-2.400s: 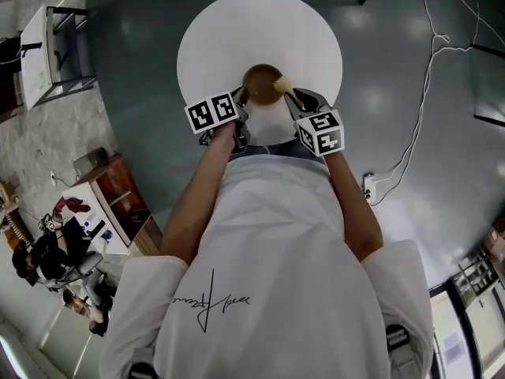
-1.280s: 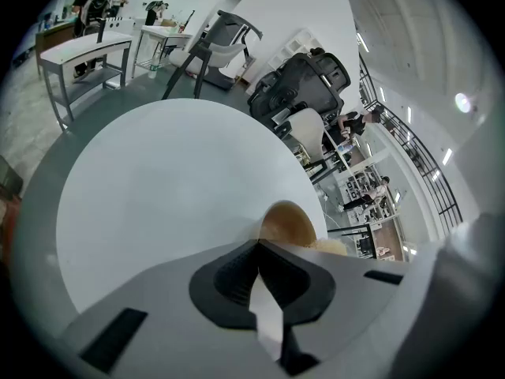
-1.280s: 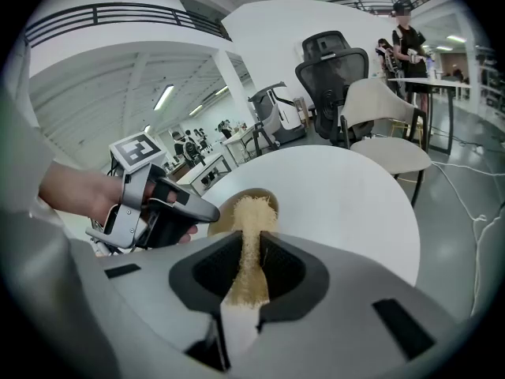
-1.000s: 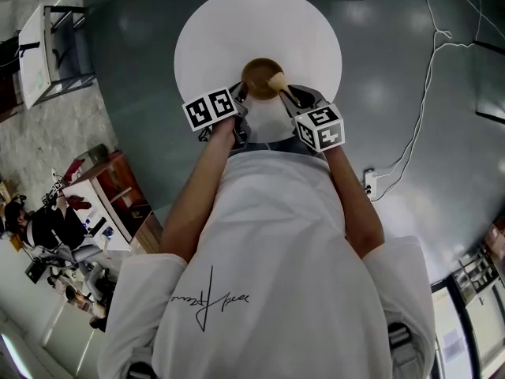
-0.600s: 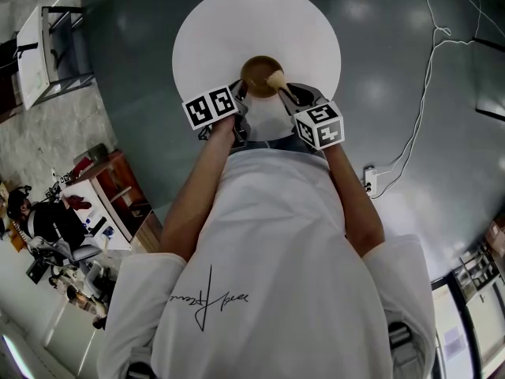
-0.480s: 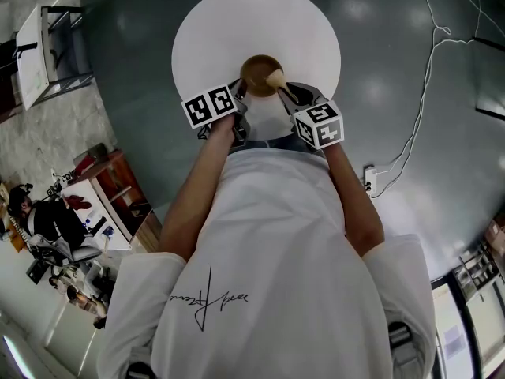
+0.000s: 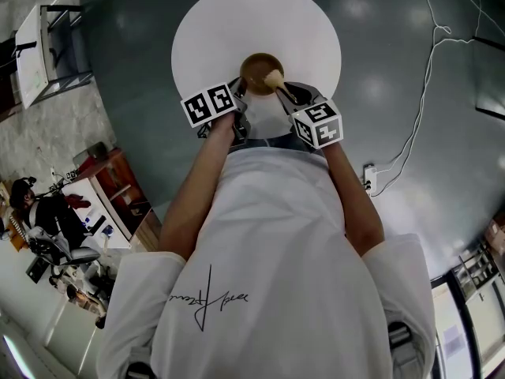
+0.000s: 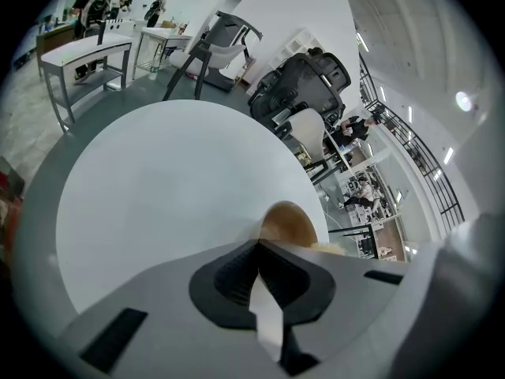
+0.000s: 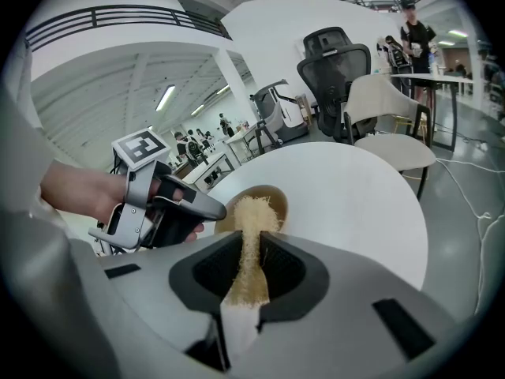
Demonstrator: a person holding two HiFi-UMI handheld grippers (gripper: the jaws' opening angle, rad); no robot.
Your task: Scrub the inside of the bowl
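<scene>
A brown wooden bowl (image 7: 259,68) stands near the middle of the round white table (image 7: 229,22). My left gripper (image 7: 241,90) is shut at the bowl's near-left rim and seems to pinch it; in the left gripper view its jaws (image 8: 258,247) meet right at the bowl (image 8: 290,221). The right gripper (image 7: 286,93) is shut on a tan fibrous scrubber (image 9: 251,235). The scrubber's frayed head (image 7: 274,77) lies inside the bowl (image 9: 272,196), against its right side. In the right gripper view the left gripper (image 9: 211,209) touches the bowl's left edge.
A black office chair (image 9: 335,58) and a white chair (image 9: 383,125) stand beyond the table's far edge. White cables (image 7: 426,93) and a power strip (image 7: 368,186) lie on the grey floor at right. Desks (image 7: 43,50) stand at left.
The scrubber's head has shifted from the bowl's right rim a little leftward into the bowl. Both grippers and the bowl stay where they were.
</scene>
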